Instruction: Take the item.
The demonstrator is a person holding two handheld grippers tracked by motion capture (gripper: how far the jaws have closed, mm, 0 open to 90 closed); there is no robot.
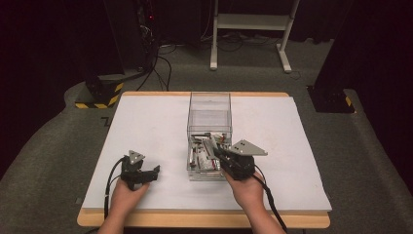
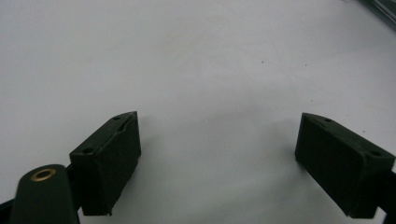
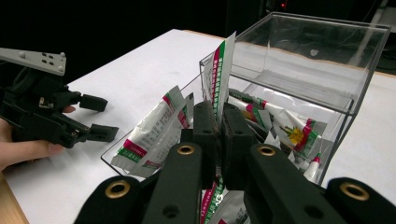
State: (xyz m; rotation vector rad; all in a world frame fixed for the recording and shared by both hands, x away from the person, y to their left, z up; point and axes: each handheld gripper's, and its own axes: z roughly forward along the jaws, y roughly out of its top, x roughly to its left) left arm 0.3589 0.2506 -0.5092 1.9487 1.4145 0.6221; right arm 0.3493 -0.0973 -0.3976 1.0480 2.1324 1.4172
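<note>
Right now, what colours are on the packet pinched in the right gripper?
The white foil packet has green and red edge bands, clearest in the right gripper view.

The right hand-held gripper point(image 3: 218, 122) pinches an upright sachet point(image 3: 218, 70) above the clear box point(image 3: 348, 109) of sachets.

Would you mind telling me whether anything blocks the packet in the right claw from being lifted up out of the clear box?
Nothing visible does. The right claw is shut on an upright packet that already rises above the rim of the clear box, which is open at the top. Other packets lean beside it, not over it.
</note>
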